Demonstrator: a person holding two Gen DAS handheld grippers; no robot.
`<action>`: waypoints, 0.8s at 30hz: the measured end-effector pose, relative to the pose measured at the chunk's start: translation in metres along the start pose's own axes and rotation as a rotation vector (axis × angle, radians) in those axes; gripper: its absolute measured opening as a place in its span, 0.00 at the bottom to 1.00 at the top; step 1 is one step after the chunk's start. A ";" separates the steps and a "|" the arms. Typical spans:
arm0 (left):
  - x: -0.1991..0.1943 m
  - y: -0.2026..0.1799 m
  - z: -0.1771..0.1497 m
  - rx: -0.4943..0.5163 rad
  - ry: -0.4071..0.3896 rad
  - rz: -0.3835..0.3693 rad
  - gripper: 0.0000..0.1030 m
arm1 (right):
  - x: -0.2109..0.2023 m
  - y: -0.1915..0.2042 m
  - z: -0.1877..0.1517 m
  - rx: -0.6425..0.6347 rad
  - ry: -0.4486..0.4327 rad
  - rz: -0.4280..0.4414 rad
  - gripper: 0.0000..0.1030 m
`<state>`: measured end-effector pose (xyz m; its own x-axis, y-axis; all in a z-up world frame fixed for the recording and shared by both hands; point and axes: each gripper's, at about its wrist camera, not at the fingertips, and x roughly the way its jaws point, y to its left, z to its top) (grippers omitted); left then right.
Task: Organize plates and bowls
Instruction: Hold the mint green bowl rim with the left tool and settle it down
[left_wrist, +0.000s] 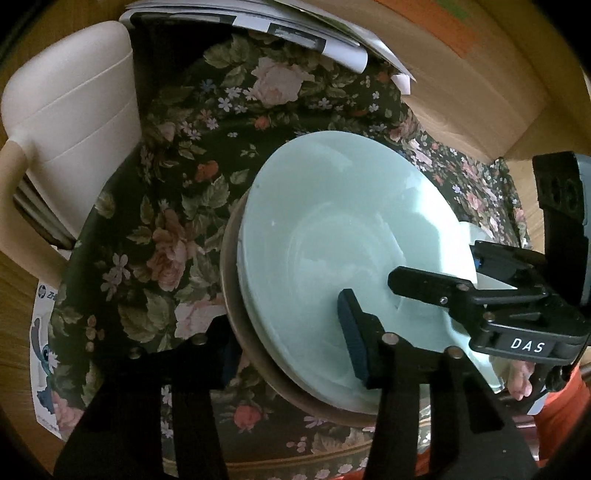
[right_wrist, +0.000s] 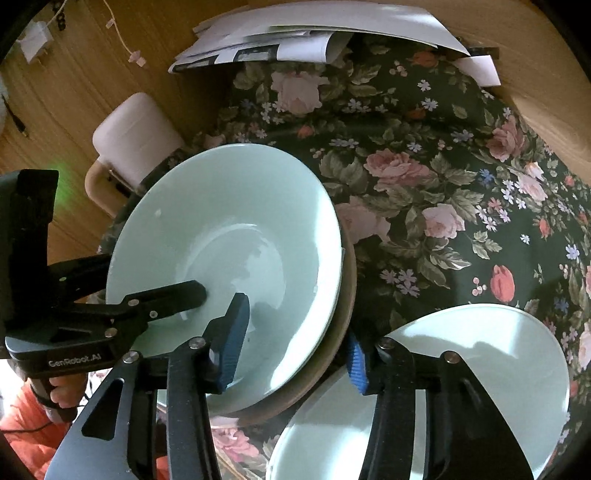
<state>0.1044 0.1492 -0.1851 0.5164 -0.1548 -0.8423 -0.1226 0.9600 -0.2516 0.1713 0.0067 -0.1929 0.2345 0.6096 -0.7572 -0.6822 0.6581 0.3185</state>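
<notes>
Bowl (right_wrist: 236, 236) nested in brown dish (right_wrist: 345, 332); second bowl (right_wrist: 498, 354) beside.

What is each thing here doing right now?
Green bowl: upright, empty, sitting on the brown plate.
Brown plate: flat on the flowery cloth, under the bowl.
Second green dish: empty, beside the stack.
Left gripper: open, straddling the bowl's rim.
Right gripper: open, straddling the bowl's rim.
</notes>
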 end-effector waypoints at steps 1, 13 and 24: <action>0.000 0.000 0.000 -0.002 -0.002 0.000 0.47 | 0.001 0.000 0.001 0.001 -0.001 -0.002 0.42; -0.001 -0.009 0.004 -0.030 -0.050 0.077 0.47 | 0.002 0.001 0.001 0.018 -0.035 -0.038 0.31; -0.006 -0.014 0.008 -0.033 -0.061 0.086 0.47 | -0.013 -0.008 -0.003 0.063 -0.066 -0.012 0.28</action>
<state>0.1101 0.1391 -0.1726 0.5532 -0.0562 -0.8311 -0.1965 0.9608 -0.1957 0.1720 -0.0078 -0.1871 0.2889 0.6279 -0.7227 -0.6344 0.6909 0.3466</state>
